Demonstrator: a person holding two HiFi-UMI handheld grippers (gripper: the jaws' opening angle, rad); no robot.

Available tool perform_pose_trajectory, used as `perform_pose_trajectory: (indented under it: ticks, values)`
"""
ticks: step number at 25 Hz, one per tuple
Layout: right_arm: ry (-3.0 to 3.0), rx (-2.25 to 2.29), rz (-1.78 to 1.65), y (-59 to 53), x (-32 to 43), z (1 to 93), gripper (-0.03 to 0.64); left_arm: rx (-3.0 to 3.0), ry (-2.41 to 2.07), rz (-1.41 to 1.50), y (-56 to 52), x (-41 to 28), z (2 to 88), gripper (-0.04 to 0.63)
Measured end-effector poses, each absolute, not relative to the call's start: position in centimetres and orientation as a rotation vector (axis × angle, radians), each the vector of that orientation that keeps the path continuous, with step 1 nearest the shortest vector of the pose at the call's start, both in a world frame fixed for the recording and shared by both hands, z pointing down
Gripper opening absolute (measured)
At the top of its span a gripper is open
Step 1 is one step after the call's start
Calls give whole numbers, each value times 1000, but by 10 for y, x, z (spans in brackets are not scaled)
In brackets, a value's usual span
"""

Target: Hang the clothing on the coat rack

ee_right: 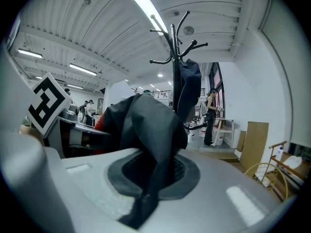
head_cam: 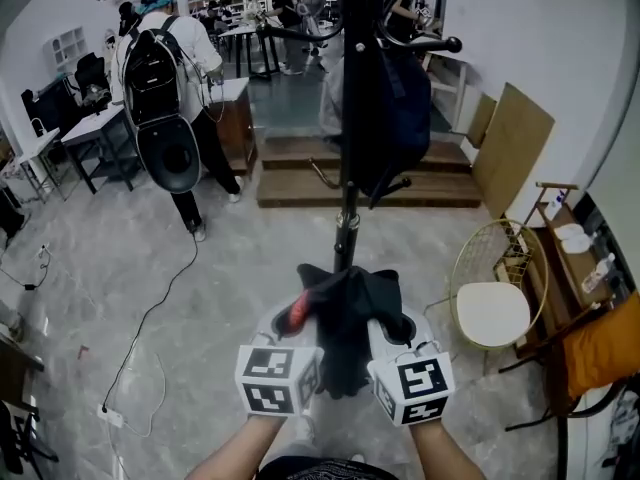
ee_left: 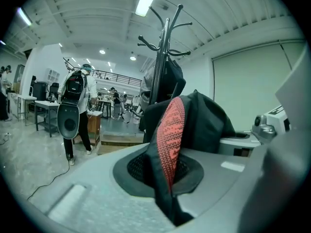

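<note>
A black garment (head_cam: 348, 320) with a red patch hangs bunched between my two grippers, low in the head view. My left gripper (head_cam: 297, 320) is shut on its red-patterned edge (ee_left: 171, 130). My right gripper (head_cam: 392, 326) is shut on a black fold (ee_right: 154, 144) of the same garment. Straight ahead stands the black coat rack (head_cam: 352, 118), its pole (ee_left: 159, 62) and curved hooks (ee_right: 176, 38) showing in both gripper views. A dark coat (head_cam: 395, 108) hangs on it.
A person with a black backpack (head_cam: 165, 98) stands at the left near desks. A cable (head_cam: 150, 318) trails across the marble floor. A round gold wire chair (head_cam: 495, 288) and a side table sit at the right. Wooden steps (head_cam: 300, 183) lie behind the rack.
</note>
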State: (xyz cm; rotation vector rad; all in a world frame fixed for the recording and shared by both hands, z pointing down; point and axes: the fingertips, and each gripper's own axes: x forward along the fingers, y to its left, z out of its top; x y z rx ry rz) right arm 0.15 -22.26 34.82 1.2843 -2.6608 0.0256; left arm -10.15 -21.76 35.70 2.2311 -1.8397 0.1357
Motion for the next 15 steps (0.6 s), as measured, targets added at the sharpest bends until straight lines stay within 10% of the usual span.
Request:
perform_pose_trajectory:
  ticks: [15]
  values:
    - [-2567, 1483, 23, -272, -5, 337, 26, 2336, -1749, 123, -270, -128, 346, 20]
